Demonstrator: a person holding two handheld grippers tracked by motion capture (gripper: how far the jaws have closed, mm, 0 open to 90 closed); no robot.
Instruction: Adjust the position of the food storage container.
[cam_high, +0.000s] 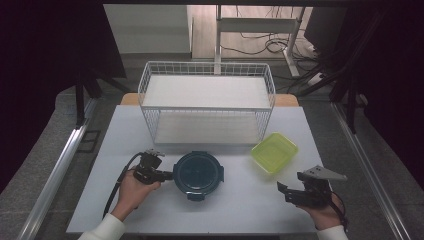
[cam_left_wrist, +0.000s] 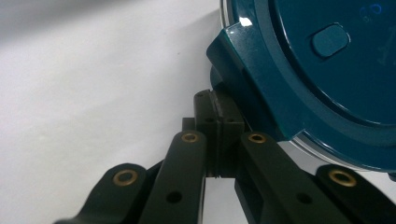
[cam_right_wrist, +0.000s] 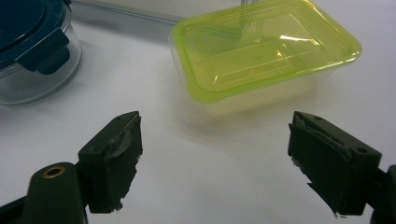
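Note:
A round glass container with a dark blue clip-on lid (cam_high: 198, 174) stands at the middle of the white table. My left gripper (cam_high: 170, 175) lies level at its left side, jaws shut together with nothing between them. In the left gripper view its tips (cam_left_wrist: 218, 109) sit right below the lid's side latch (cam_left_wrist: 243, 51), touching or almost touching it. My right gripper (cam_high: 285, 192) rests near the front right, open and holding nothing. In the right gripper view its jaws (cam_right_wrist: 215, 154) stand wide apart, facing a lime-green lidded box (cam_right_wrist: 261, 51) a little beyond them. The blue-lidded container (cam_right_wrist: 32, 51) shows there at the upper left.
A white wire two-shelf rack (cam_high: 145, 107) stands at the back of the table, both shelves bare. The green box (cam_high: 274, 151) sits just in front of the rack's right corner. Bare tabletop (cam_high: 240, 210) lies between the hands.

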